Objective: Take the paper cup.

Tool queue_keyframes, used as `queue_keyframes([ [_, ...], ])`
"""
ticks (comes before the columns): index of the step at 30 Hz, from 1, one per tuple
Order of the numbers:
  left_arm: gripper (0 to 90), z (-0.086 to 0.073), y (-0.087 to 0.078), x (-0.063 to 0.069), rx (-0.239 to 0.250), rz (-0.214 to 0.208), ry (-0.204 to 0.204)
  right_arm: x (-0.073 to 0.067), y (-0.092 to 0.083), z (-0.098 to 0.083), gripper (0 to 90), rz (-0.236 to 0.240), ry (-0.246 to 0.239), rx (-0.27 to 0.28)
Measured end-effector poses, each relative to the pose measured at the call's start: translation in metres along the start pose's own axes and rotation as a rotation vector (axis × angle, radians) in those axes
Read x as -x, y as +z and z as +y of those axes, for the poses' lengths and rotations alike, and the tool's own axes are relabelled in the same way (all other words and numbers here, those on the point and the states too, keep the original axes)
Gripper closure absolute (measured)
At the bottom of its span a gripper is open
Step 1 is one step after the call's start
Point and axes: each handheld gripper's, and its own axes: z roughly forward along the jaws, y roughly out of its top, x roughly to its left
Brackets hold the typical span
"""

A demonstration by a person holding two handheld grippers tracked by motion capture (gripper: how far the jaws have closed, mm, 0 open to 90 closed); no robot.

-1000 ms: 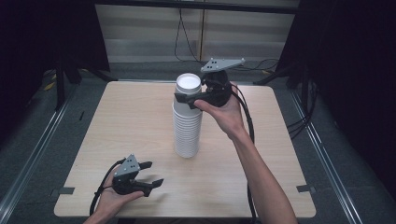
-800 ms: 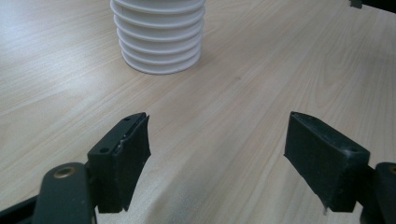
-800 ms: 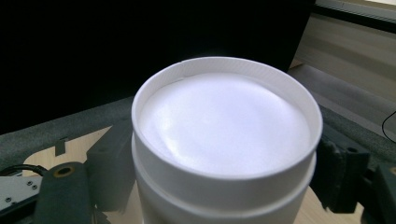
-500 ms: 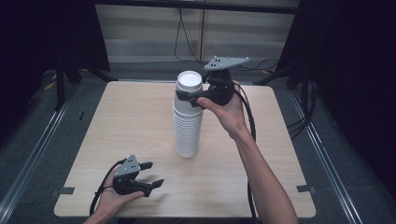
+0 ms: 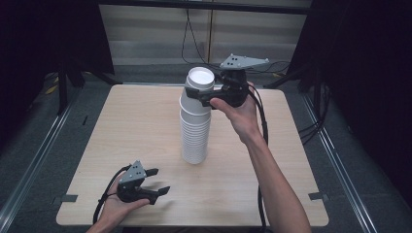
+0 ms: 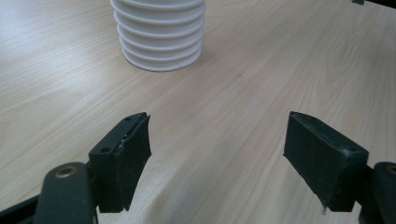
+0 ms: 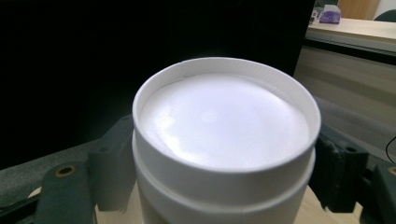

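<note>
While the right gripper [image 5: 206, 95] pinches the top cup [image 5: 200, 82] of the upright stack [image 5: 195, 131] mid-table, the left gripper [image 5: 156, 180], jaws spread and empty, sits at the stack's seven o'clock.

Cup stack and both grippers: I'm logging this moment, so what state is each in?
top cup: upside down atop the stack, clamped.
cup stack: standing on the table, cups nested upside down.
right gripper: shut on the top cup.
left gripper: open, nothing between its jaws.
</note>
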Motion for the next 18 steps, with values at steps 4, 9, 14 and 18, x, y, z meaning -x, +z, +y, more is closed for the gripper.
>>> queue_keyframes([
  [4,22.4,0.0,0.001,0.0,-0.004,0.0,0.006,-0.001,-0.001,0.002,21.7,-0.002,-0.023,0.023],
  [9,22.4,0.0,0.002,0.001,-0.006,-0.002,0.006,-0.002,-0.004,0.006,21.7,0.002,-0.02,0.046],
  [14,22.4,0.0,0.002,0.001,-0.008,-0.004,0.008,-0.001,-0.008,0.008,21.7,0.007,-0.005,0.086],
  [18,22.4,0.0,0.002,0.001,-0.008,-0.005,0.007,0.0,-0.012,0.011,21.9,0.019,0.01,0.102],
])
